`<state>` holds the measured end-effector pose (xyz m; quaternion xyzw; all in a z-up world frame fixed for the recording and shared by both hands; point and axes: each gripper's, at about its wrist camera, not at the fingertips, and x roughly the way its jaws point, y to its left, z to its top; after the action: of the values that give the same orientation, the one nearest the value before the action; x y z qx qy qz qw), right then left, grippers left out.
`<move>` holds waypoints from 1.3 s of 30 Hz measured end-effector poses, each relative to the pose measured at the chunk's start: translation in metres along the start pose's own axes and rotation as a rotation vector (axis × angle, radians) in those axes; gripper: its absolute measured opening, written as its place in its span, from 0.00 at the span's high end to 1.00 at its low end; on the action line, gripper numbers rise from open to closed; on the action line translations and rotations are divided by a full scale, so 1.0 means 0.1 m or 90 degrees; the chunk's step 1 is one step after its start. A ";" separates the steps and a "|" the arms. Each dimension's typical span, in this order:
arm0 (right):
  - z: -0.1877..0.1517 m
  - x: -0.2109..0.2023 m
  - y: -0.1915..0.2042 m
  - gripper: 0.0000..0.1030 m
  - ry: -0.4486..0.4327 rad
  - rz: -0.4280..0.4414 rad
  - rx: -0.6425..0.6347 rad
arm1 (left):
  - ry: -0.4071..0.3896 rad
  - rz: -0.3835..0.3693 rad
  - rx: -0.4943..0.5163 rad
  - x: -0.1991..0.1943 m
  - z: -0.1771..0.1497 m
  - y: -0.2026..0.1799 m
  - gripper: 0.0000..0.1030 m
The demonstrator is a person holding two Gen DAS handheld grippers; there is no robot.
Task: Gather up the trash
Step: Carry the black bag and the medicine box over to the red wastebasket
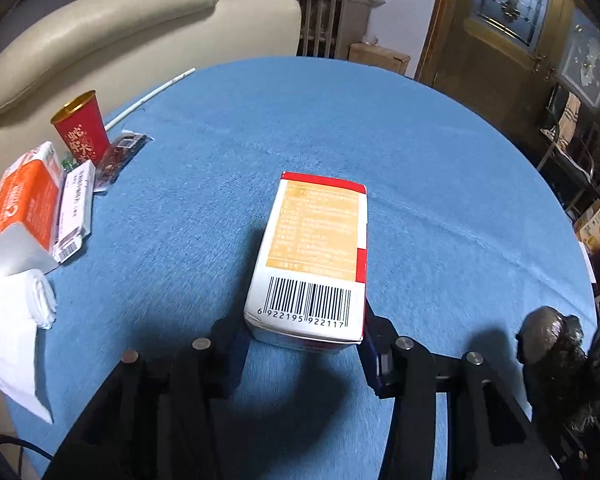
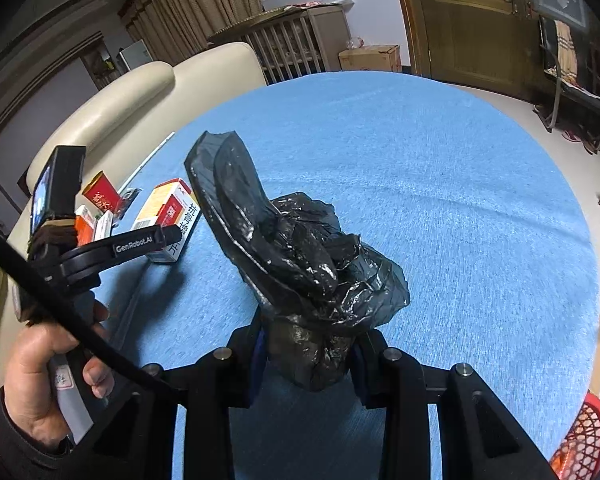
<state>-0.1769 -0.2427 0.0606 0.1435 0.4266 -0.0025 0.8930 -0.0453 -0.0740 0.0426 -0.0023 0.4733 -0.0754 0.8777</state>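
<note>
A white and orange carton (image 1: 316,248) with a barcode lies on the blue round table (image 1: 420,160). Its near end sits between the fingers of my left gripper (image 1: 300,332), and both pads touch its sides. The right wrist view shows the same carton (image 2: 168,208) with the left gripper's finger (image 2: 140,246) along it and a hand (image 2: 40,368) on the handle. My right gripper (image 2: 308,352) is shut on the bunched neck of a crumpled black trash bag (image 2: 300,264), which stands up over the table. The bag (image 1: 552,340) also shows at the right of the left wrist view.
At the table's left edge stand a red paper cup (image 1: 82,128), an orange tissue pack (image 1: 20,208), a flat white box (image 1: 76,208), a dark snack wrapper (image 1: 120,152), white tissues (image 1: 12,320) and a long white stick (image 1: 148,96). A cream sofa (image 1: 100,40) is behind. A red basket (image 2: 580,436) sits low right.
</note>
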 end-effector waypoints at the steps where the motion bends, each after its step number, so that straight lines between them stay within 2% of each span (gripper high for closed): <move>1: -0.02 -0.02 0.01 0.64 0.000 0.001 0.002 | -0.003 -0.003 0.002 -0.06 -0.03 -0.01 0.52; 11: -0.21 -0.27 0.05 0.64 -0.011 0.002 0.017 | -0.017 -0.030 0.010 -0.44 -0.28 -0.05 0.52; 26: -0.45 -0.61 -0.01 0.64 -0.035 0.004 0.047 | -0.028 -0.050 0.023 -0.78 -0.61 -0.08 0.52; 39: -0.55 -0.74 -0.12 0.64 -0.049 0.001 0.069 | -0.040 -0.062 0.051 -0.96 -0.71 -0.23 0.52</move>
<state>-0.2673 -0.2491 0.0814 0.1917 0.3913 -0.0302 0.8996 -0.1585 -0.0790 0.0848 0.0073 0.4416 -0.1364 0.8868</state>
